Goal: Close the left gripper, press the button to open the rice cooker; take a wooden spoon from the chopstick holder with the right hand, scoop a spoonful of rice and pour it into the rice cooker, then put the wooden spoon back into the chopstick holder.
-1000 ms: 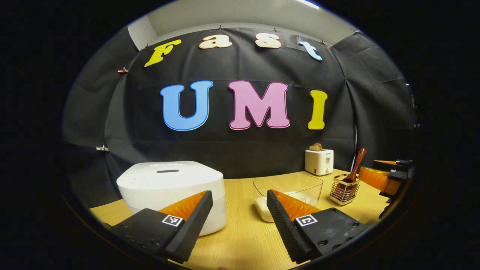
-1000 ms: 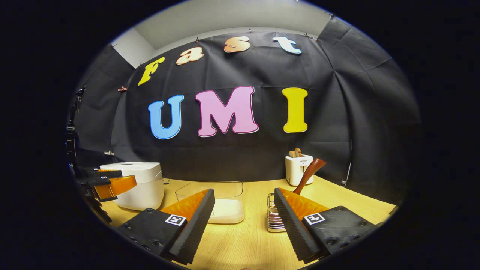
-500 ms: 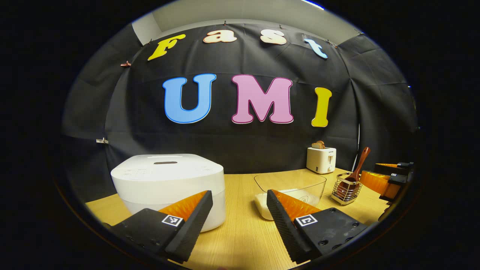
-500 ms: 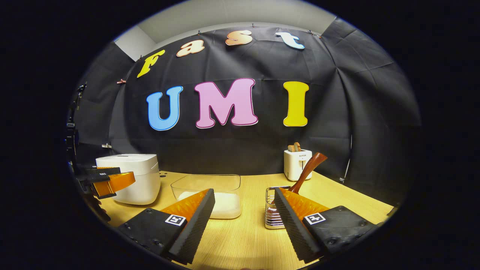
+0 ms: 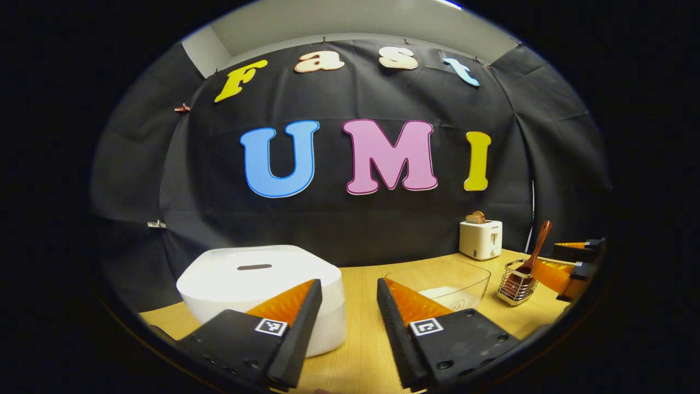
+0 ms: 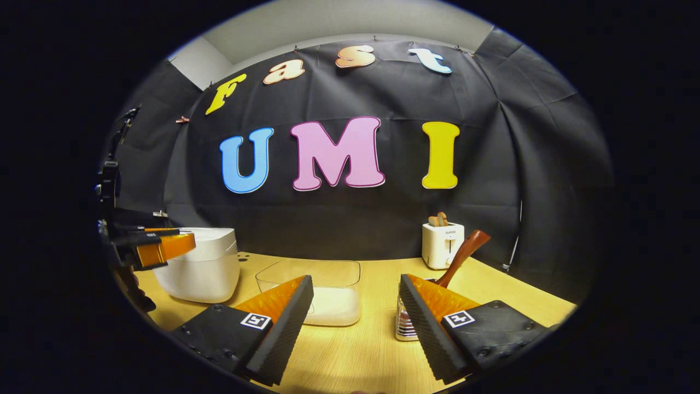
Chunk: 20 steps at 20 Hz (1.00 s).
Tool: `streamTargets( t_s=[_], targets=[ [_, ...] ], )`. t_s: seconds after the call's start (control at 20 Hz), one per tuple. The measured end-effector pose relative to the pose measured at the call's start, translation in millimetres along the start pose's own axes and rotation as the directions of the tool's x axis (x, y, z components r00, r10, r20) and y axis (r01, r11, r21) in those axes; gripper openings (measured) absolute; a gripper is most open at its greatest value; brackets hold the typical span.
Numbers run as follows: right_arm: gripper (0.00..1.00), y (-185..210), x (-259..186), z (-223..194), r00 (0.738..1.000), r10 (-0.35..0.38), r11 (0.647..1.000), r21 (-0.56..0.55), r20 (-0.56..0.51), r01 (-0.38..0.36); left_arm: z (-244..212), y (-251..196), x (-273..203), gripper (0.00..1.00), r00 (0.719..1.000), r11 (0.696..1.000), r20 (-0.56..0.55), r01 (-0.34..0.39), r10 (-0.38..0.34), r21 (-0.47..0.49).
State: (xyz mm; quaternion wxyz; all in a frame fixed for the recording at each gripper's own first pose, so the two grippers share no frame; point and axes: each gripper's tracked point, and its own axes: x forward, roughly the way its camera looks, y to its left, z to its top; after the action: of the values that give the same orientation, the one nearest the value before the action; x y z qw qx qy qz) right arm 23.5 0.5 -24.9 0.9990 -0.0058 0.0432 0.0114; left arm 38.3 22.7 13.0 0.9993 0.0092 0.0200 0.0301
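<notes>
Left tool spread, empty, lower centre, before the rice cooker. Right tool spread, empty; bowl and spoon behind.

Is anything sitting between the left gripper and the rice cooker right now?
Nothing visible does. In the left gripper view, the left gripper hangs open just in front of the closed white rice cooker, with only bare wooden table between them. The clear rice container stands off to the right.
</notes>
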Motion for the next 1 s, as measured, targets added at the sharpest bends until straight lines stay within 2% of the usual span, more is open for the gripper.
streamTargets(
  t_s=[0.05,0.1,0.2,0.25,0.3,0.45,0.55,0.6,0.7,0.85,1.0],
  targets=[
    [0.98,0,1,-1,1.000,0.003,1.000,0.006,-0.004,-0.003,6,10,2,0.46,0.999,0.999,0.007,-0.039,0.039,0.005],
    [0.98,0,1,-2,1.000,0.004,1.000,0.013,-0.008,-0.004,11,18,6,0.36,0.998,0.998,0.012,-0.062,0.062,0.006],
    [0.98,-4,3,-6,1.000,0.004,1.000,0.020,-0.016,-0.004,14,20,13,0.14,0.999,0.998,-0.001,-0.052,0.052,-0.020],
    [0.98,-7,4,-7,1.000,0.002,1.000,0.022,-0.020,-0.001,17,26,17,0.08,0.998,0.998,-0.014,-0.057,0.056,-0.040],
    [0.98,-11,7,-7,1.000,-0.001,1.000,0.024,-0.021,0.002,18,36,24,0.05,0.997,0.996,-0.023,-0.072,0.071,-0.060],
    [0.98,-19,13,-6,1.000,-0.001,0.999,0.038,-0.019,0.002,36,52,40,0.05,0.999,0.993,-0.018,-0.043,0.041,-0.108],
    [0.98,-26,16,-6,1.000,0.000,0.999,0.051,-0.016,0.000,37,77,55,0.05,0.996,0.992,-0.064,-0.073,0.067,-0.103],
    [0.98,-30,18,-8,1.000,-0.001,0.998,0.056,-0.018,0.002,34,90,62,0.05,0.990,0.988,-0.103,-0.109,0.098,-0.110],
    [0.98,-37,20,-11,1.000,-0.001,0.998,0.070,-0.019,0.002,28,103,71,0.05,0.979,0.983,-0.176,-0.124,0.099,-0.135],
    [0.98,-48,23,-14,1.000,-0.006,0.997,0.074,-0.020,0.007,18,118,74,0.05,0.955,0.983,-0.259,-0.169,0.144,-0.077],
    [0.98,-52,25,-14,1.000,-0.001,0.997,0.080,-0.021,0.003,3,113,74,0.05,0.931,0.981,-0.338,-0.174,0.136,-0.086]
  ],
)
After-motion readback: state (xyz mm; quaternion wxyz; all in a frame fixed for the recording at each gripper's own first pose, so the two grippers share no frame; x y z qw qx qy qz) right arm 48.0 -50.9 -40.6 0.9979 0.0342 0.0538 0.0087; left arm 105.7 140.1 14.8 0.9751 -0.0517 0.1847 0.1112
